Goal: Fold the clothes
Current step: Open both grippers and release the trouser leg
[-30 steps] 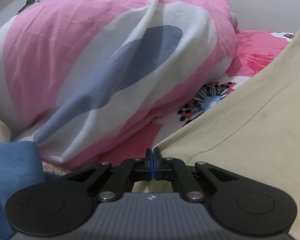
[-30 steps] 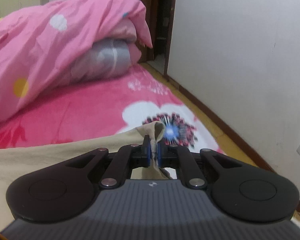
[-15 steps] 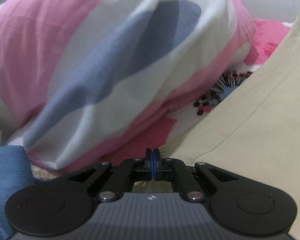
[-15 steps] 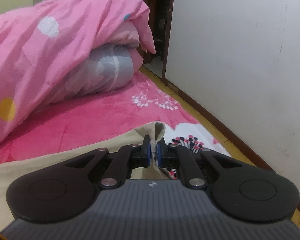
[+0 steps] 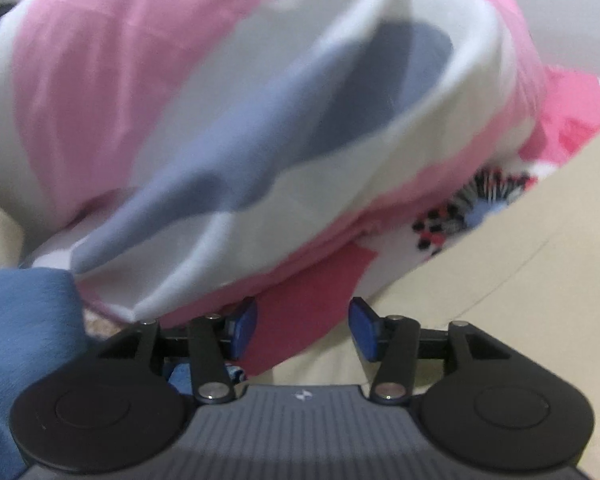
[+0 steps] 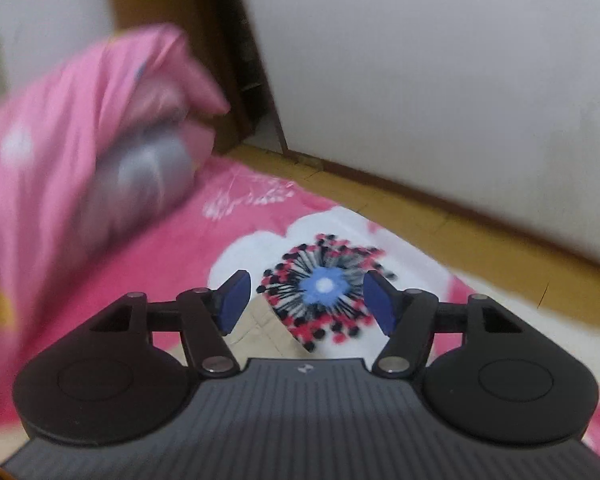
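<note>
A beige garment (image 5: 520,264) lies flat on the pink floral bed sheet (image 5: 312,280), filling the right side of the left wrist view. My left gripper (image 5: 303,330) is open just above its near corner, with nothing between the blue pads. In the right wrist view only a small beige corner of the garment (image 6: 262,330) shows under the open right gripper (image 6: 308,300), whose pads frame a blue-centred flower print. A blue cloth (image 5: 20,340) lies at the lower left of the left wrist view.
A bulky pink, white and grey-blue quilt (image 5: 240,120) is heaped close ahead of the left gripper and appears as the pink quilt (image 6: 80,160) on the left of the right wrist view. A white wall (image 6: 440,80), a wooden door frame (image 6: 236,60) and a strip of wood floor (image 6: 440,240) border the bed on the right.
Both grippers were shut on the beige garment's edge and are now open, having let it go. The right gripper has swung and tilted; its view is blurred.
</note>
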The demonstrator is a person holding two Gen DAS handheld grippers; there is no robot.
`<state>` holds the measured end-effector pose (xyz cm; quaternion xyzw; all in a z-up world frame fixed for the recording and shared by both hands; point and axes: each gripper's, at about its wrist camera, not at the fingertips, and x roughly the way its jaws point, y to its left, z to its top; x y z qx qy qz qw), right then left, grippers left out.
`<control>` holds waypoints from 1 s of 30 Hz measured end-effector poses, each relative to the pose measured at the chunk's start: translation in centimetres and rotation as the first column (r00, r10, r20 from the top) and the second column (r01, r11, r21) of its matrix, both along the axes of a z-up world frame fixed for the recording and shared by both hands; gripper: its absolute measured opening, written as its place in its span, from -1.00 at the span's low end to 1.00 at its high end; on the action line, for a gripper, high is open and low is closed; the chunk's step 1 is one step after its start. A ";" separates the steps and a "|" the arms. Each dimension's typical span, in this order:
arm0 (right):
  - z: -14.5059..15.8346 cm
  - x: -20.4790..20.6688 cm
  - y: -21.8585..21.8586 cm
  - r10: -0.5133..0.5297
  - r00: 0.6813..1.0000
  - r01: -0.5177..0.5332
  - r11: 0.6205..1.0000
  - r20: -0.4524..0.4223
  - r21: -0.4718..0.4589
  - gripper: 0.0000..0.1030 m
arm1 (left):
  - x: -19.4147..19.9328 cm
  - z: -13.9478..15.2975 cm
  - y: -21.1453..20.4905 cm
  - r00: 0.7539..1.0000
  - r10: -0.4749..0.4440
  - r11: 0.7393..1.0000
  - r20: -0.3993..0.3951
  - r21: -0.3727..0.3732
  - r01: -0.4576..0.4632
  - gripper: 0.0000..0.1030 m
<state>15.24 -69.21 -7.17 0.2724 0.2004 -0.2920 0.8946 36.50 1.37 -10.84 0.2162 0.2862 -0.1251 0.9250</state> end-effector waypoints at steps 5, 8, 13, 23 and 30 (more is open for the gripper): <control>-2.0 -4.0 1.0 0.095 0.994 -0.085 0.980 -0.045 0.180 0.00 | -3.9 2.5 -0.7 1.000 -0.001 0.997 -0.017 -0.082 -0.001 0.01; -3.3 -3.8 1.4 0.085 0.996 -0.074 0.971 -0.039 0.226 -0.13 | -7.2 3.6 -1.4 0.998 -0.010 0.993 -0.064 -0.121 0.002 0.01; -5.2 -3.1 1.5 0.041 0.999 -0.038 0.962 -0.006 0.272 -0.59 | -14.3 5.0 -0.3 0.984 0.015 0.967 -0.177 -0.247 -0.059 0.01; -2.5 -5.4 4.3 -0.019 0.999 0.014 0.989 0.027 0.144 -0.93 | -23.2 6.7 7.0 0.954 0.194 0.903 -0.228 -0.338 -0.265 0.01; -5.0 -5.5 3.4 -0.099 0.993 0.107 0.979 -0.057 0.176 -0.63 | -25.2 8.3 10.7 0.932 0.290 0.899 -0.217 -0.274 -0.343 0.01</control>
